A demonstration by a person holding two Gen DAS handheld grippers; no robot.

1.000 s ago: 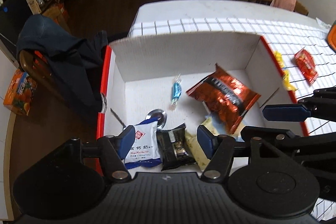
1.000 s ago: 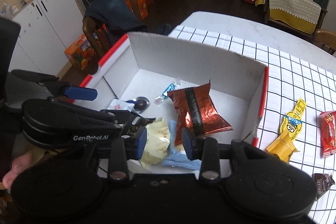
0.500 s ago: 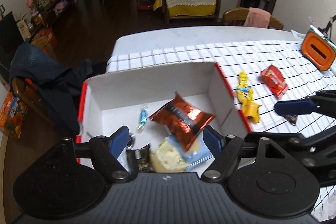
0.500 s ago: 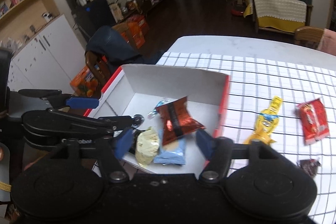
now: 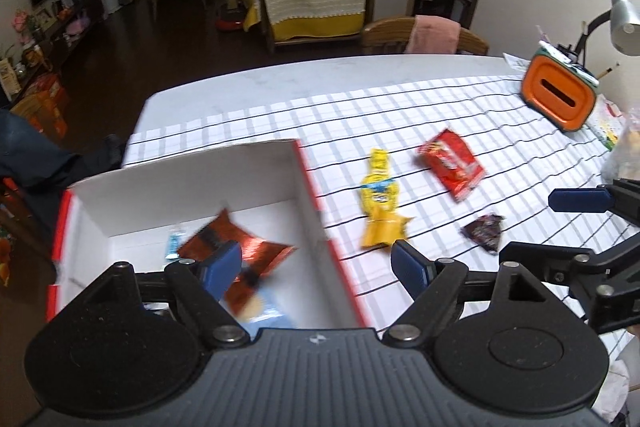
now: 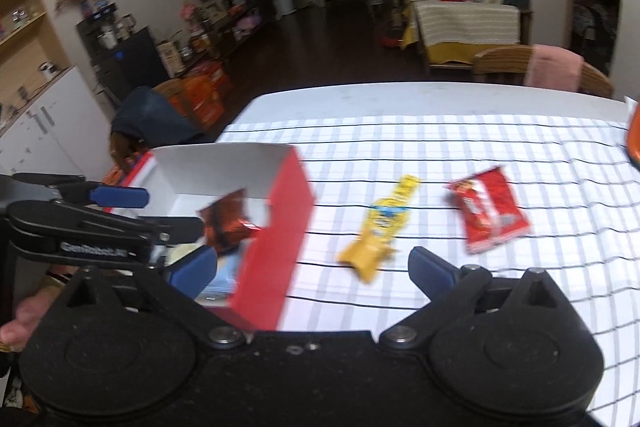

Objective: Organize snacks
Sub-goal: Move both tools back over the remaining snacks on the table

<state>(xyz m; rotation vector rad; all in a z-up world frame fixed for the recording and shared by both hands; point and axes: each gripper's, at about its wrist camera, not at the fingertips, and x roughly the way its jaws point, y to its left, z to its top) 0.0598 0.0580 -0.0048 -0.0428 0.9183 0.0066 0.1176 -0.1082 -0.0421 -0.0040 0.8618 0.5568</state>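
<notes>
A white cardboard box with red sides (image 5: 308,187) (image 6: 280,227) stands at the table's left end. In it lie a shiny red-brown snack bag (image 5: 240,251) (image 6: 226,223), a small blue candy (image 5: 174,243) and a light blue packet (image 5: 268,315). On the checked cloth lie a yellow packet (image 5: 380,203) (image 6: 380,231), a red packet (image 5: 450,159) (image 6: 490,215) and a small dark wrapper (image 5: 482,231). My left gripper (image 5: 316,267) is open and empty over the box's right wall. My right gripper (image 6: 312,267) is open and empty, above the box's corner and the yellow packet.
An orange holder (image 5: 560,95) with pens and a desk lamp (image 5: 624,23) stand at the table's far right. A wooden chair with a pink cloth (image 5: 432,35) stands behind the table. A chair with a dark jacket (image 6: 156,123) is left of the box.
Both grippers have risen and swung right, away from the box's inside toward the loose packets. Both jaws have opened wider. The snacks in the box stay put.
</notes>
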